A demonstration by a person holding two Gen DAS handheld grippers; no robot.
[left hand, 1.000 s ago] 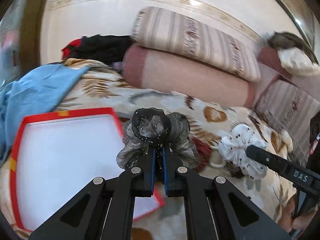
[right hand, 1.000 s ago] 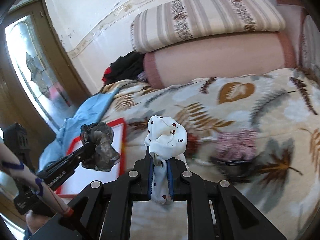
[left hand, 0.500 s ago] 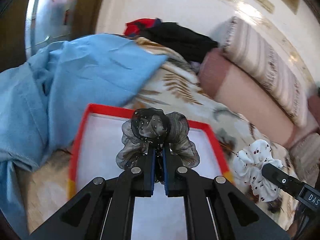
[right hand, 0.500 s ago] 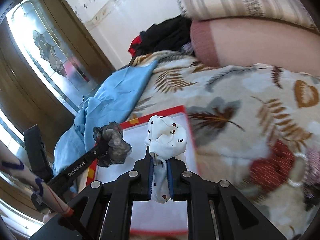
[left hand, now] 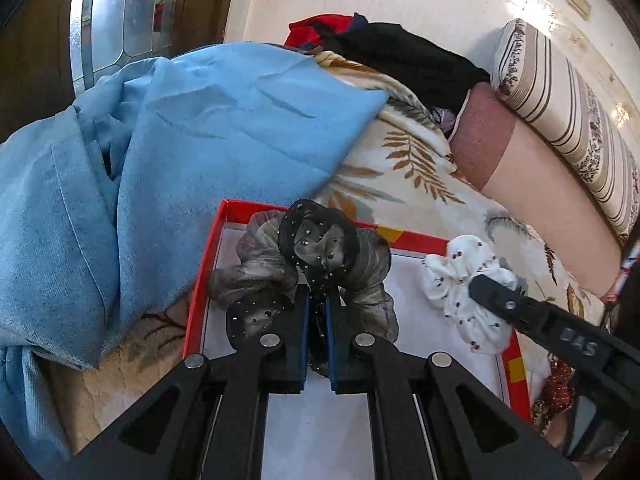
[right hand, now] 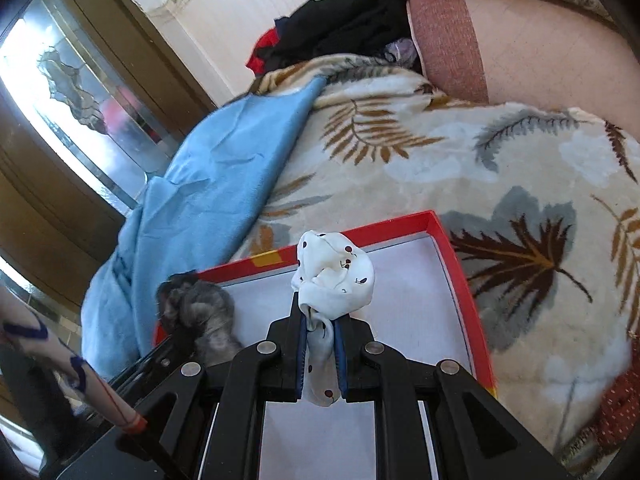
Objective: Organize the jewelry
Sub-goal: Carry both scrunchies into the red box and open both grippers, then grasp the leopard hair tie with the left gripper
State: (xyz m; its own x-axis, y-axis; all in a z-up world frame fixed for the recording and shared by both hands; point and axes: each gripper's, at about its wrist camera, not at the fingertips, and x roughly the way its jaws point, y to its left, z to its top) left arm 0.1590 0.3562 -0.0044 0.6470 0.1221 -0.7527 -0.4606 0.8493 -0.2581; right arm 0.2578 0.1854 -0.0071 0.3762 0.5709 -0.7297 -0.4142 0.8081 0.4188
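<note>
Both scrunchies are now carried over the red-rimmed tray [left hand: 205,280], no longer over the leaf-print blanket [right hand: 420,168]. The grey scrunchie [left hand: 312,256] is pinched in the left gripper [left hand: 318,320]; the white scrunchie [right hand: 334,276] is pinched in the right gripper [right hand: 320,344]. A blue cloth [left hand: 168,168] is seen beside the tray.

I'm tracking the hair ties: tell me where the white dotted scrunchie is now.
The white scrunchie is pinched in the right hand-held gripper, over the far part of the red-rimmed box, to the right of the grey scrunchie in the left hand-held gripper.
</note>
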